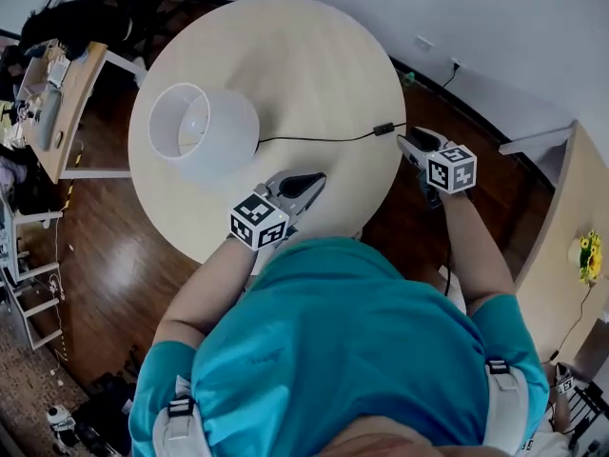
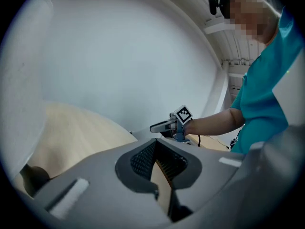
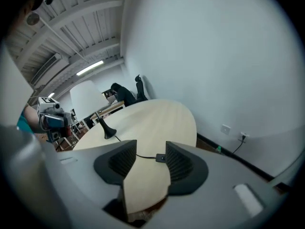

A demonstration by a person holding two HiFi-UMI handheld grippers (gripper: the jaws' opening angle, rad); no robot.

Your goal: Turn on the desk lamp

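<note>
While a person in a teal shirt (image 1: 352, 350) leans over a round, pale wooden table (image 1: 314, 46), the left gripper (image 1: 306, 183) is held over the table's near edge. Its jaws are brought together at the tips, with nothing between them. The right gripper (image 1: 407, 142) sits at the table's right rim with its jaws parted and its pads pressing on nothing. Just beyond its tips lies the small black inline switch (image 1: 383, 129) of the desk lamp (image 1: 205, 136). The switch lies flat on the tabletop, and the right gripper view frames it in the gap between the jaws, clear of both pads. From the switch a thin black cord (image 1: 314, 139) runs left across the wood to the lamp's dark base (image 3: 108, 133), which stands under a white shade (image 3: 88, 95). The lamp stands upright on the left part of the table, well apart from the right gripper and nearer the left one. Beyond the table a cluttered desk (image 1: 57, 93) stands on dark wooden floor (image 1: 114, 255). A white wall (image 1: 495, 27) carries a socket (image 1: 423, 43) low down at the far right.
</note>
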